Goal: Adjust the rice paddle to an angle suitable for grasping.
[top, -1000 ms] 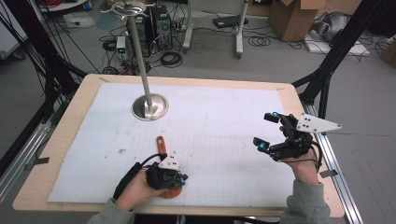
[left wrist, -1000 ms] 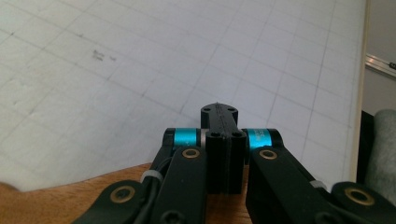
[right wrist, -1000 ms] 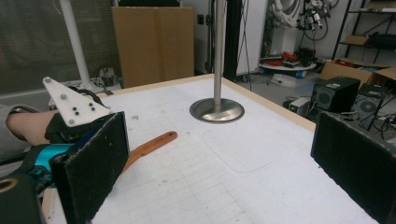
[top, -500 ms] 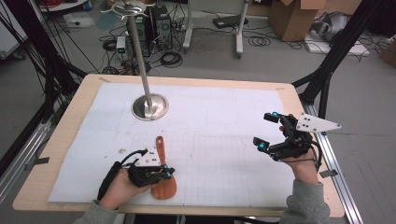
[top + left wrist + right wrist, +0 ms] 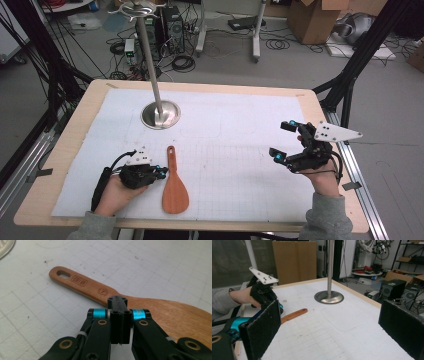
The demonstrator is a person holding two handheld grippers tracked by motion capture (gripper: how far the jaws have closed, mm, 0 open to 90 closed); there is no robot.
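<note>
White gridded matting (image 5: 240, 150) covers my wooden table (image 5: 65, 150) in the high view; cables and cardboard boxes litter the grey floor beyond. A steel stand (image 5: 160, 114) rises far left. My wooden spatula (image 5: 174, 187) lies near left, just beside my clenched left gripper (image 5: 161, 171). Left gripper view: jaws pressed together, empty, spatula (image 5: 105, 293) just beyond. Right gripper view: my right gripper (image 5: 332, 322) gapes wide over bare matting.

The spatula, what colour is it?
Reddish-brown wood; the spatula shows best in the left gripper view.
</note>
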